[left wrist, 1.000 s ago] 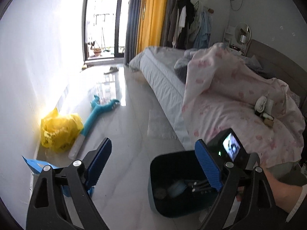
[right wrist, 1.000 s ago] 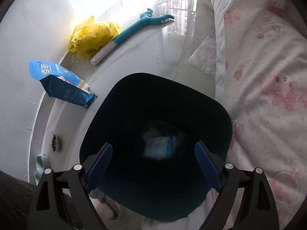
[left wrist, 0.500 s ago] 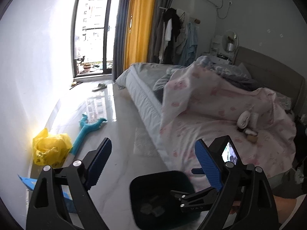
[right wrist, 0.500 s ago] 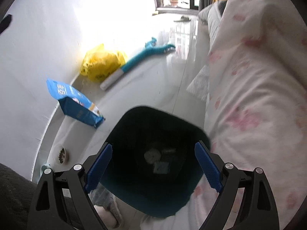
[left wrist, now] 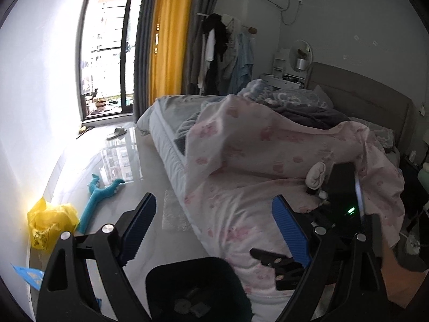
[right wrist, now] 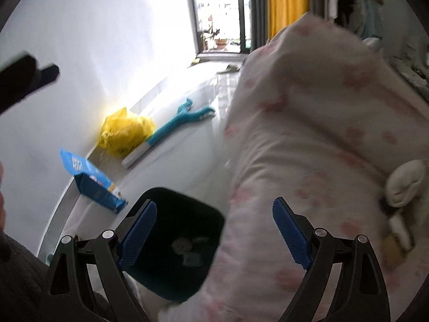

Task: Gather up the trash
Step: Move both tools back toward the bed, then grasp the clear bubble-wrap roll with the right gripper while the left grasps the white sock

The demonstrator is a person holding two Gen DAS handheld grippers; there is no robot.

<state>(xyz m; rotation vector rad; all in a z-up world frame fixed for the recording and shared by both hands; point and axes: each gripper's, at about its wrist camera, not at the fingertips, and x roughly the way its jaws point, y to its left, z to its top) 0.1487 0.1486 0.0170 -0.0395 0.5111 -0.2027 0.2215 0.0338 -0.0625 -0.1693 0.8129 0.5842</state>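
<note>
Trash bin (right wrist: pixel 171 244) sits beneath the tilted-down, wide-open right hand-held gripper (right wrist: pixel 214 236).

Both tongs carry ribbed blue pads (left wrist: pixel 291 234) on black arms. Below them stands a dark teal plastic bin (right wrist: pixel 174 247) holding pale scraps. Left of it lie a blue printed packet (right wrist: pixel 92 181), a crumpled yellow plastic bag (right wrist: pixel 124 131) and a turquoise long-handled tool (right wrist: pixel 179 123) with a white grip. Right spreads a white quilt with pink blotches (left wrist: pixel 254 161); beyond hangs a mustard-yellow curtain (left wrist: pixel 169 37).
</note>
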